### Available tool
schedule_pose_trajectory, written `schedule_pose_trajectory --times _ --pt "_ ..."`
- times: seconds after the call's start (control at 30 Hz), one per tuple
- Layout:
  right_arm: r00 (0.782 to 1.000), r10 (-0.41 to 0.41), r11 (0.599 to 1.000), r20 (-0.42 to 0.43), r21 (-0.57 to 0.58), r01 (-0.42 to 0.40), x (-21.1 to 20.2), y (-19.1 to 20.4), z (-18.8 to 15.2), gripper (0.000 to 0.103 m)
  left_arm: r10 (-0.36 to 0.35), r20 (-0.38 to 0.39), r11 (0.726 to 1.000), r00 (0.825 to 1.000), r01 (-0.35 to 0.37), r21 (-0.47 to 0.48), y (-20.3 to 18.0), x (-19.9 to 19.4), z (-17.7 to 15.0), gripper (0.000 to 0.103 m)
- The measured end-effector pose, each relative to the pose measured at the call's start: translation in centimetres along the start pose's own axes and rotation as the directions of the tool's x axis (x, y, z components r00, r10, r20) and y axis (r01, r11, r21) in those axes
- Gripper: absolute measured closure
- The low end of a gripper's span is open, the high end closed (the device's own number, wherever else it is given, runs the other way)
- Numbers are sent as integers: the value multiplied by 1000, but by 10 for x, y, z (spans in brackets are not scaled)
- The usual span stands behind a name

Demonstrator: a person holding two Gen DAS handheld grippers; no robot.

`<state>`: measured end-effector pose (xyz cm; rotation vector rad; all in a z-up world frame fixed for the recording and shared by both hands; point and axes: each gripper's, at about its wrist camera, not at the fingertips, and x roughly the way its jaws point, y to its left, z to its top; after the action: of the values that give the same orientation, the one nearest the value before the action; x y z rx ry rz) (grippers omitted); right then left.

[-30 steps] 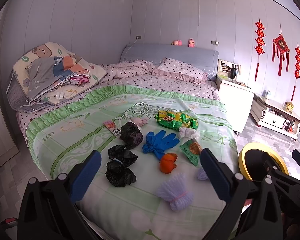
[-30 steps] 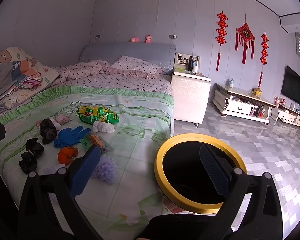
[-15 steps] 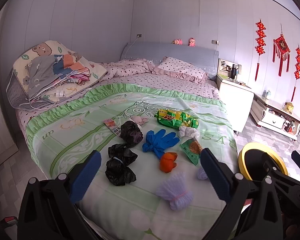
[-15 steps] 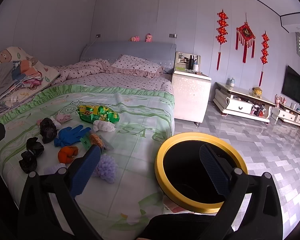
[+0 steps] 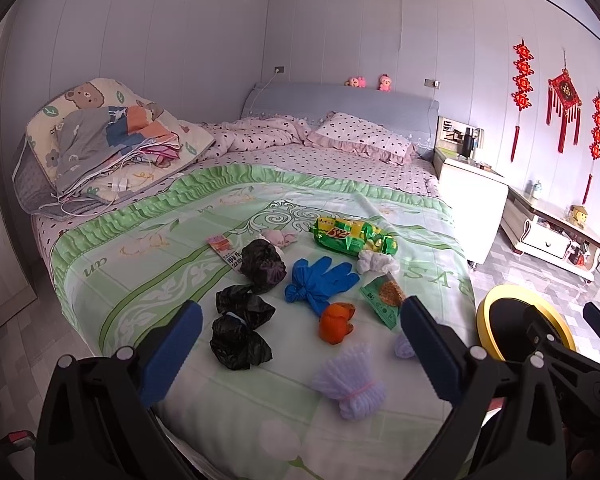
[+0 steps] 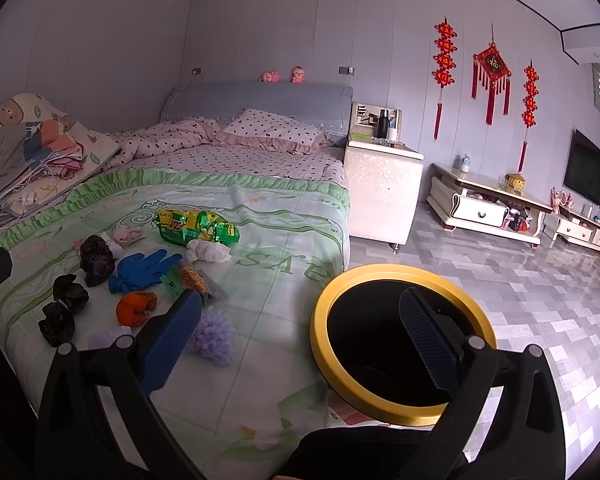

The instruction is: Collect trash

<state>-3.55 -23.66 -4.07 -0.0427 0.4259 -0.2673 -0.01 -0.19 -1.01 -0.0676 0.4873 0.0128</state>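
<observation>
Trash scattered on green bedspread [image 5: 148, 264], layout same as a second ago, nothing picked or shifted; both views sit a touch nearer the bed than before, otherwise static. Left tool [image 5: 300, 344] hangs above the near bed edge, blue pads wide apart, empty. Right tool [image 6: 300, 328] also spread wide and empty, hanging between the bed corner and the bin [image 6: 320, 344], one pad over the spread, the other over the bin mouth. Bin is round, black inside, glossy yellow rim, standing on grey tiled floor [image 6: 540, 300] just beside the bed's near corner. Trash items: two knotted black plastic bags [image 5: 240, 328] touching each other, a third crumpled black bag [image 5: 262, 266] behind them, knotted blue rubber glove [image 5: 318, 282], orange crumpled wad [image 5: 336, 322], shiny green snack bag [image 5: 352, 236], white tissue wad [image 5: 374, 262], flat green wrapper [image 5: 382, 300], lilac foam net bundle [image 5: 352, 384] tied with a pink band nearest the left tool, second fluffy lilac net [image 6: 214, 338] partly hidden behind the right tool's pad. White nightstand [image 6: 380, 196] beside the bed, folded quilts [image 5: 100, 140] piled at far left
</observation>
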Motion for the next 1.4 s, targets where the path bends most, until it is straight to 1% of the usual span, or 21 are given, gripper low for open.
schedule_pose_trajectory --times 0.23,0.27,0.4,0.8,1.0,1.07,1.3,1.37,1.4 --pt "1000 0 1000 -1 0 0 0 -1 0 8 -2 -3 1000 1000 2 -4 1 1 -5 7" --pt "1000 3 1000 -2 -1 -3 3 6 0 8 -2 -3 1000 1000 2 -4 1 1 -4 7" --pt "1000 3 1000 -2 0 -3 5 8 -2 8 -2 -5 1000 1000 2 -6 1 1 -7 7" --pt "1000 20 1000 -12 2 -20 3 5 -1 8 -4 -8 1000 1000 4 -6 2 1 -5 7" --pt "999 31 1000 -18 -3 -31 0 3 1 8 10 -22 1000 1000 -10 -7 1 4 -14 7" --pt "999 36 999 -20 -5 -36 -1 3 2 8 29 -37 1000 999 -29 -8 2 9 -12 7" --pt "995 65 998 -72 10 -64 3 0 7 8 64 -32 998 997 -63 14 4 7 -6 7" --pt "992 84 996 -96 22 -83 4 -3 10 8 53 -45 999 998 -53 4 8 9 -3 7" --pt "990 93 995 -108 31 -91 6 -5 12 8 35 -57 999 998 -36 -11 13 10 -1 7"
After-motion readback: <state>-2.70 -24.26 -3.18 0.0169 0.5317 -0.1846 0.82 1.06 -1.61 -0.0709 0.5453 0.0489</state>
